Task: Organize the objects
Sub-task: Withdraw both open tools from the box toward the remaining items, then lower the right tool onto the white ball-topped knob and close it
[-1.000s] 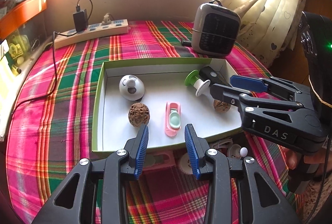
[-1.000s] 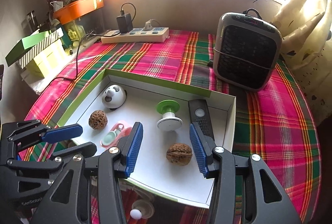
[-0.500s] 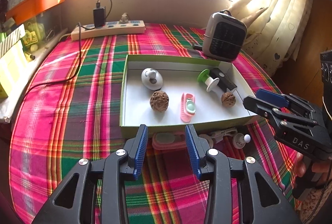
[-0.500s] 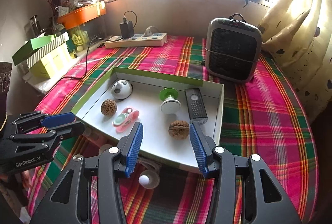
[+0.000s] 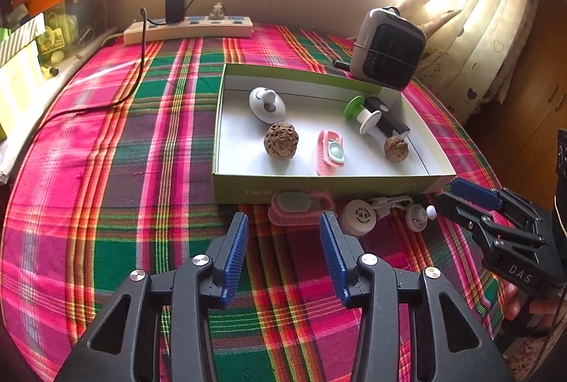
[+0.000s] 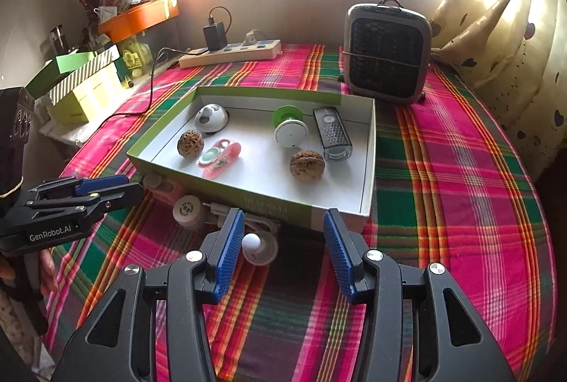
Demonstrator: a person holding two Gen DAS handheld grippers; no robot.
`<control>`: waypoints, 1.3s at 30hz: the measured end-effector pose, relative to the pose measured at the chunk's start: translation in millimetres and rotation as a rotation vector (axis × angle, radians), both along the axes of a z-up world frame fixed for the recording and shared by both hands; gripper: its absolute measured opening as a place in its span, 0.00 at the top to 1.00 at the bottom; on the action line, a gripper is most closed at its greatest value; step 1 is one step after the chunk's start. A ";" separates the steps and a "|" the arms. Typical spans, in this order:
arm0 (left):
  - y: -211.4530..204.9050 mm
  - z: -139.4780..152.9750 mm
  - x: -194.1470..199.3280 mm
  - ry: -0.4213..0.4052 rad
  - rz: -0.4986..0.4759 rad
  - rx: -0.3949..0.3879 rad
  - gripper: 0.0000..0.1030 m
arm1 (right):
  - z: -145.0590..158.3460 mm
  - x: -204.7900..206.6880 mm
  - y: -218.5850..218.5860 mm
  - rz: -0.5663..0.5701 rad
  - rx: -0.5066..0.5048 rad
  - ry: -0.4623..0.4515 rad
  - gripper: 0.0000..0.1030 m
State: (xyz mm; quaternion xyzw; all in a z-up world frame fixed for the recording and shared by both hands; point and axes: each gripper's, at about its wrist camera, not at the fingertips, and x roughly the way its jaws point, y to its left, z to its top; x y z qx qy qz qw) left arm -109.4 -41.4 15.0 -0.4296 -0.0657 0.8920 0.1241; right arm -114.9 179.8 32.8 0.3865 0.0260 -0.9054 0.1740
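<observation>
Both grippers hung over the plaid cloth (image 5: pixel 117 169) short of the tray (image 5: pixel 319 185), and neither held anything. The left gripper (image 5: pixel 283 254) had its jaws opening with only cloth between them; the right gripper (image 6: pixel 283 249) stood with jaws apart, a white knob (image 6: pixel 252 244) showing just inside its left finger but not pinched.

Six things already lay in the tray: a white dome (image 5: pixel 266 105), a rough nut (image 5: pixel 281 140), a pink case (image 5: pixel 330 151), a green-and-white spool (image 5: pixel 361 114), a black grater (image 6: pixel 332 134) and a walnut (image 6: pixel 307 166). Four more sat outside, tight against the near wall: a second pink case (image 5: pixel 301 209), a round tin (image 5: pixel 358 217), a white cable (image 5: pixel 391 204) and the knob's round base (image 5: pixel 416 218).

The likely trouble was crowding. A finger coming down there could shove the light tray (it looked like thin card), or snag the cable and drag the tin along. The two grippers were also near each other and might collide if both went for that cluster. The round pieces would probably roll if nudged.

Much of the outside case was hidden by the tray wall in the right view, and the cable's ends could not be traced. The window glare washed out the sill.
</observation>
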 end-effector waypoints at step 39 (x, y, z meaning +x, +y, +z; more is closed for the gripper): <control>22.1 -5.1 2.6 -0.016 -0.101 0.025 0.60 | -27.4 -6.9 -12.7 0.023 0.067 -0.075 0.53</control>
